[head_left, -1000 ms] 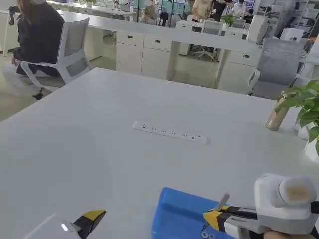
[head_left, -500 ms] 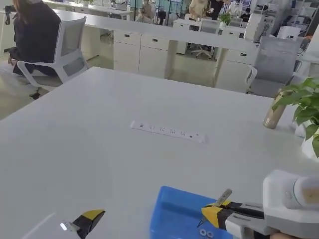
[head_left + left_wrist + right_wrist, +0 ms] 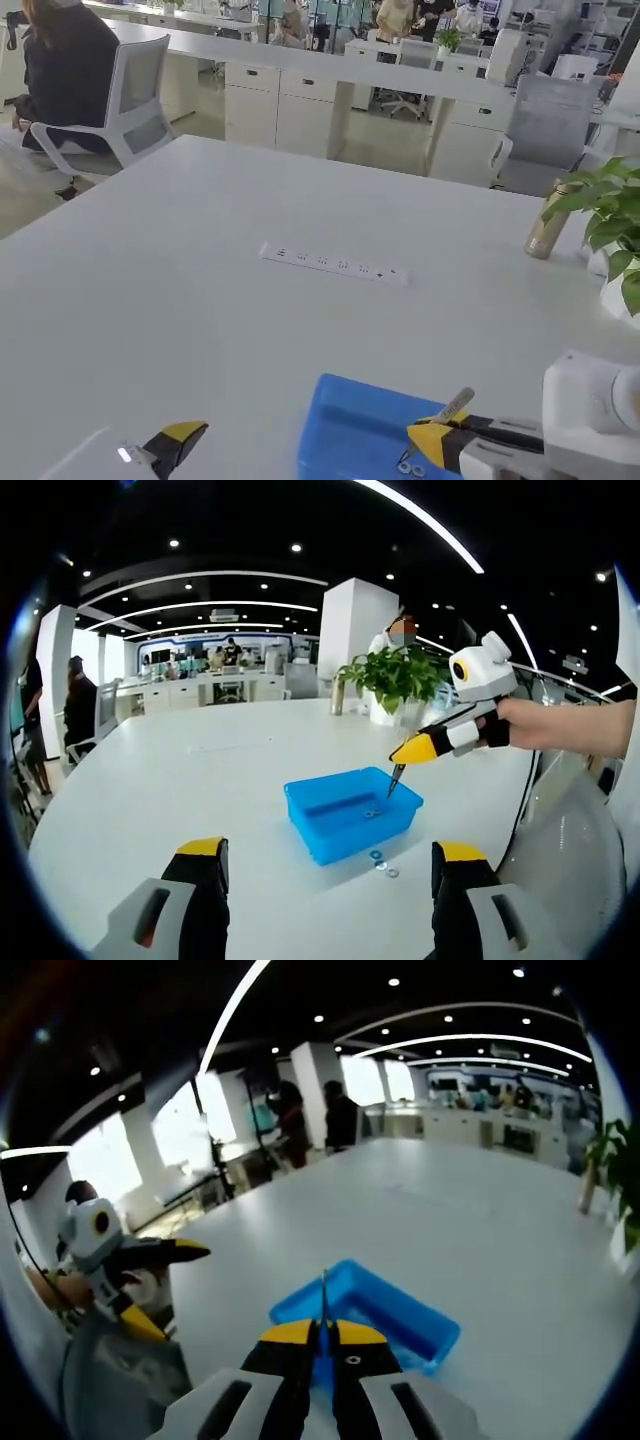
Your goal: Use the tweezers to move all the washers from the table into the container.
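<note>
Our right tool (image 3: 322, 1332) is pressed together on the tweezers (image 3: 323, 1295), whose tips hang over the blue container (image 3: 345, 842) where washers (image 3: 370, 812) lie. Our left tool (image 3: 330, 852) stands spread wide near the container, and two loose washers (image 3: 383, 863) lie on the desk (image 3: 200, 770) just beside its wall

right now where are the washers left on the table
In the left gripper view, two small washers lie on the white table just in front of the blue plastic container.
</note>
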A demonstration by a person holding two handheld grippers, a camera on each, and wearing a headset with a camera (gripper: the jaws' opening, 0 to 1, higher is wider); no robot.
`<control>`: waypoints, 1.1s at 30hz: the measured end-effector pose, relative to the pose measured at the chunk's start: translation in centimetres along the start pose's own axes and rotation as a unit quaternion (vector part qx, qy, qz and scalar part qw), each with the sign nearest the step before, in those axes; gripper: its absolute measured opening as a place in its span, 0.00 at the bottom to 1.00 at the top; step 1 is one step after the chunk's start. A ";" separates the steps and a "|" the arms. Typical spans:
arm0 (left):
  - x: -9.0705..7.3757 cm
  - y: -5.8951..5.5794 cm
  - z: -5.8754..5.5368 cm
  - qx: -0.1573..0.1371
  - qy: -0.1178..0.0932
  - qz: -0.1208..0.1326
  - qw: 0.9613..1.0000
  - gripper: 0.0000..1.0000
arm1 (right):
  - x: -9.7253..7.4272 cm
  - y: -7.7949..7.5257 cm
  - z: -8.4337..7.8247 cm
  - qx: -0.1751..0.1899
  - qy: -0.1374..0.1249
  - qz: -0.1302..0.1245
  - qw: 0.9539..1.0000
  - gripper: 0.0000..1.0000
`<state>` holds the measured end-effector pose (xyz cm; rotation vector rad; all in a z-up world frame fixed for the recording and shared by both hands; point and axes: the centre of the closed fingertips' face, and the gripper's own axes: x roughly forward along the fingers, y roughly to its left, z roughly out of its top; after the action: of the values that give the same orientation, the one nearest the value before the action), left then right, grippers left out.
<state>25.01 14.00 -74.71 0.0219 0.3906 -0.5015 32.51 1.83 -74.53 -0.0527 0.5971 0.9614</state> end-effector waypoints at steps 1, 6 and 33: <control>0.0 0.0 0.0 0.000 0.000 0.000 1.000 0.85 | 0.0 0.1 -0.1 0.002 0.000 0.001 1.000 0.03; 0.0 0.0 0.0 0.001 0.001 0.000 1.000 0.84 | 0.2 0.8 -0.7 0.005 0.007 0.010 1.000 0.03; 0.1 0.3 -0.3 0.001 0.003 0.001 1.000 0.83 | 2.2 4.4 -6.5 0.036 0.069 0.058 0.995 0.03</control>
<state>25.11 14.22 -75.05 0.0257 0.3953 -0.5007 27.06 4.14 -80.10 -0.0205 0.7679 1.0529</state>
